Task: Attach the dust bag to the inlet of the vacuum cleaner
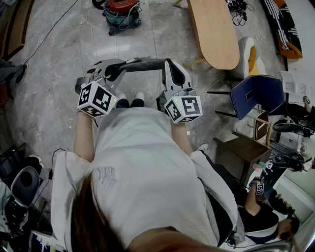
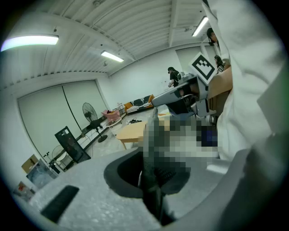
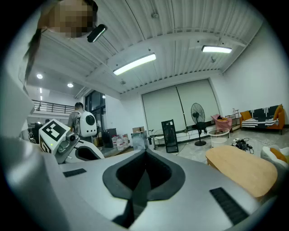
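Note:
The red and teal vacuum cleaner (image 1: 120, 12) stands on the stone floor far ahead of me, with its cable trailing to the left. No dust bag shows in any view. I hold both grippers close in front of my body. My left gripper (image 1: 158, 63) points sideways toward the right one, its long dark fingers together with nothing between them. In its own view the left gripper (image 2: 153, 124) looks at the right gripper's marker cube (image 2: 203, 66). My right gripper (image 1: 170, 63) points away from me, shut and empty, and in its own view the right gripper (image 3: 144, 157) faces the room.
A long wooden table (image 1: 214, 29) stands ahead on the right, with a blue chair (image 1: 258, 93) nearer me. Another person (image 1: 261, 211) sits at the lower right beside cluttered gear. A standing fan (image 3: 197, 113) and a black panel (image 3: 170, 135) stand by the far wall.

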`<state>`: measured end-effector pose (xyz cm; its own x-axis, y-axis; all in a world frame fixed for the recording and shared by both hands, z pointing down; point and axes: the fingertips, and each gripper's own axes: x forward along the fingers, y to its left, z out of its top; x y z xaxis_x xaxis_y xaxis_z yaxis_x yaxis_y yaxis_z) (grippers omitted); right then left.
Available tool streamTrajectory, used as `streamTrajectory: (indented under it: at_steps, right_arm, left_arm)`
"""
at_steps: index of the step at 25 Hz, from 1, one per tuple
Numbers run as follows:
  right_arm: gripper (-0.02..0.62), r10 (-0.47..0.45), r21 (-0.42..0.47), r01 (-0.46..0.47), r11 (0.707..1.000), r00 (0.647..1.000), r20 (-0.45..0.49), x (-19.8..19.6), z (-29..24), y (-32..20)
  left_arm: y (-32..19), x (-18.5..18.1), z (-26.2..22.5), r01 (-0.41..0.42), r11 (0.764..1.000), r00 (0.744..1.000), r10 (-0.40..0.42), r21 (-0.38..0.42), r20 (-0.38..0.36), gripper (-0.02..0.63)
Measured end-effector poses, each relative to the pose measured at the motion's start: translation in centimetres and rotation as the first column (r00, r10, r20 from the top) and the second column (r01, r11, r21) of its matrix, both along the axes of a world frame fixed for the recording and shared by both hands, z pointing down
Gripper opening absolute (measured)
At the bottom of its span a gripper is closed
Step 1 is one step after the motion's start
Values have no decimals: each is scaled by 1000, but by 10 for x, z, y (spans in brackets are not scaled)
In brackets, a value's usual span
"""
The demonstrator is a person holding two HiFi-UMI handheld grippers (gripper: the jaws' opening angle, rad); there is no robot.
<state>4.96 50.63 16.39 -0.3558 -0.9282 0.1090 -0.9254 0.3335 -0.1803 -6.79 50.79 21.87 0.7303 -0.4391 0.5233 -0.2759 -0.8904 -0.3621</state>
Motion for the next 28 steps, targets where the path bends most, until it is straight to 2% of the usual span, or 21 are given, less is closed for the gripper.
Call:
streamTrajectory:
  at_steps: [6,17,21,28]
  right_arm:
    - [0,-7,-1,7,1000,1000,-1,12,6,-4]
    - [0,-55,19,55,998,998,8,56,10,-8]
    - [2,-84,35,83,996,996,43,67,11,-8]
    - [2,-131,30,130,991,990,50,71,17,-24]
  left_arm:
    - [-5,10,6,8,1000,1000,-9,15,29,38]
    - [-9,54,12,45,999,997,-47,29,63,38]
    - [-9,65,19,55,998,995,-56,20,78,38]
    - [-27,68,32,68,998,993,-66,-14,97,38]
